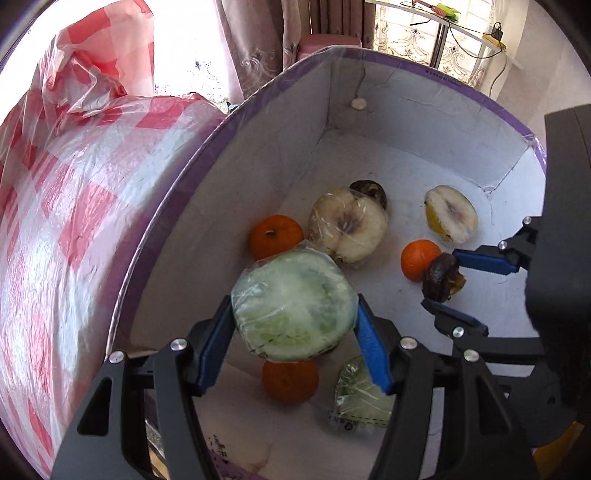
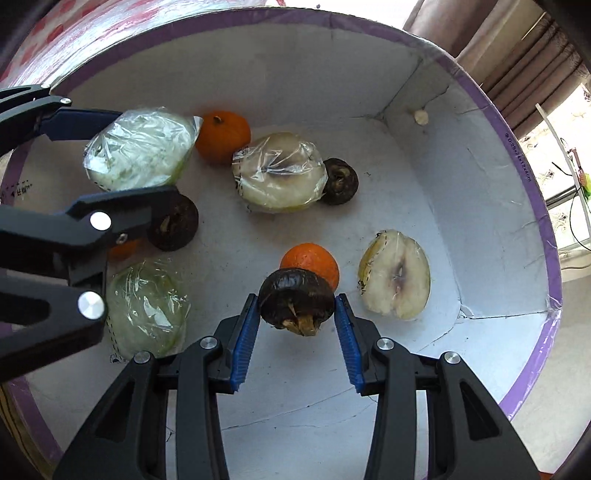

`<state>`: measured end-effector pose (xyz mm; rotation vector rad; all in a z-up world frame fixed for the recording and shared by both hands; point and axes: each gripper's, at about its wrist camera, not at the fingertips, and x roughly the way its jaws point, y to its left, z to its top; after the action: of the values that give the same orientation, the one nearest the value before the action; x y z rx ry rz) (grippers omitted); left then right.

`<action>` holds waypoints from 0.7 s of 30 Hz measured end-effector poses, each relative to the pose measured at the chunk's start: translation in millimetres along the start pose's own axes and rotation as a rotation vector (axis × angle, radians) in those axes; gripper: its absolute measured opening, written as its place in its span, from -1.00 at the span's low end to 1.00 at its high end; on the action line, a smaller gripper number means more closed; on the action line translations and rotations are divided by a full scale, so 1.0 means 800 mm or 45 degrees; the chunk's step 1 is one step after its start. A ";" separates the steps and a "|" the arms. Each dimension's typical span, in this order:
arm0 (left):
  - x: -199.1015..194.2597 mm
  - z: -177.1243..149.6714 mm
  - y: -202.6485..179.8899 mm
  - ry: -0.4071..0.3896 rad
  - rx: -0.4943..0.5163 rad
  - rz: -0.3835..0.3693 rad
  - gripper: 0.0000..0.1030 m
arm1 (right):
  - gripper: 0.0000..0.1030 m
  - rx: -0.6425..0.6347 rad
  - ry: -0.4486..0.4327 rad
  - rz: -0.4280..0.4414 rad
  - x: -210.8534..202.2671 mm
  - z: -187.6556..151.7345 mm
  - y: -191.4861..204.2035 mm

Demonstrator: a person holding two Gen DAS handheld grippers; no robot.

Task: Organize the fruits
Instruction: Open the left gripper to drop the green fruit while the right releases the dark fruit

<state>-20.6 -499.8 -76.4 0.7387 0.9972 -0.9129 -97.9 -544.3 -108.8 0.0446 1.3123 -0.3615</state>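
My left gripper (image 1: 293,306) is shut on a plastic-wrapped green melon half (image 1: 293,304) and holds it above the floor of a white box with a purple rim (image 1: 406,61). It also shows in the right wrist view (image 2: 140,147). My right gripper (image 2: 297,306) is shut on a dark brown mangosteen (image 2: 295,299), held over the box floor; it also shows in the left wrist view (image 1: 443,275). In the box lie oranges (image 2: 223,134) (image 2: 312,260), a wrapped pale fruit half (image 2: 279,173), another pale half (image 2: 397,275), a second wrapped green half (image 2: 147,306) and two more mangosteens (image 2: 340,181) (image 2: 173,223).
A red-and-white checked plastic sheet (image 1: 74,206) covers the surface left of the box. Curtains (image 1: 258,40) and a white table (image 1: 443,18) with cables stand behind. The box wall (image 2: 498,166) rises around both grippers.
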 end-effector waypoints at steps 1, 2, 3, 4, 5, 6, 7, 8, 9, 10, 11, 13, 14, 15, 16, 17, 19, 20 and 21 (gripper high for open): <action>0.002 0.000 -0.002 0.002 0.008 0.013 0.23 | -0.19 0.007 -0.004 0.004 -0.001 0.001 -0.001; 0.004 0.000 -0.002 0.006 0.011 0.015 0.23 | -0.19 0.013 0.000 0.003 0.001 0.002 0.000; 0.006 0.000 -0.002 0.014 0.009 0.015 0.23 | -0.19 0.018 0.002 0.006 0.001 0.003 -0.001; 0.008 0.000 -0.002 0.017 0.009 0.019 0.23 | -0.19 0.018 0.000 0.009 0.000 0.003 0.000; 0.010 0.000 -0.003 0.018 0.013 0.025 0.23 | -0.19 0.016 -0.001 0.006 0.000 0.003 0.001; 0.012 0.000 -0.005 0.023 0.021 0.036 0.23 | -0.19 0.018 -0.001 0.003 0.000 0.003 0.001; 0.015 0.000 -0.006 0.030 0.029 0.054 0.23 | -0.19 0.020 -0.001 0.005 0.000 0.003 0.002; 0.018 0.000 -0.007 0.038 0.036 0.067 0.23 | -0.18 0.022 0.001 0.007 0.001 0.003 0.002; 0.021 0.001 -0.007 0.045 0.038 0.069 0.23 | -0.18 0.026 0.000 0.008 0.001 0.004 0.001; 0.023 0.002 -0.007 0.051 0.040 0.070 0.23 | -0.16 0.027 -0.002 0.010 0.001 0.003 0.000; 0.025 0.002 -0.006 0.055 0.038 0.072 0.23 | -0.16 0.026 -0.001 0.010 0.001 0.003 0.001; 0.026 0.004 -0.005 0.058 0.037 0.070 0.23 | -0.14 0.026 0.004 0.013 0.003 0.004 -0.001; 0.026 0.004 -0.006 0.059 0.036 0.070 0.23 | -0.11 0.029 0.000 0.013 0.002 0.005 -0.002; 0.026 0.004 -0.006 0.056 0.034 0.068 0.25 | -0.09 0.034 -0.005 0.014 0.001 0.004 -0.004; 0.025 0.004 -0.005 0.052 0.031 0.063 0.25 | -0.01 0.037 -0.011 0.015 0.000 0.004 -0.004; 0.025 0.003 -0.004 0.049 0.027 0.059 0.25 | 0.09 0.038 -0.021 0.010 -0.003 0.004 -0.004; 0.024 0.003 -0.003 0.045 0.028 0.054 0.25 | 0.24 0.041 -0.039 -0.001 -0.007 0.004 -0.005; 0.022 0.002 -0.003 0.039 0.027 0.046 0.27 | 0.30 0.042 -0.049 -0.009 -0.009 0.003 -0.005; 0.020 0.000 -0.002 0.037 0.027 0.041 0.29 | 0.33 0.047 -0.059 -0.014 -0.011 0.003 -0.006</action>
<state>-17.9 -505.1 -91.0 0.7859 1.0000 -0.8880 -98.6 -547.3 -99.0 0.0599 1.2603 -0.3942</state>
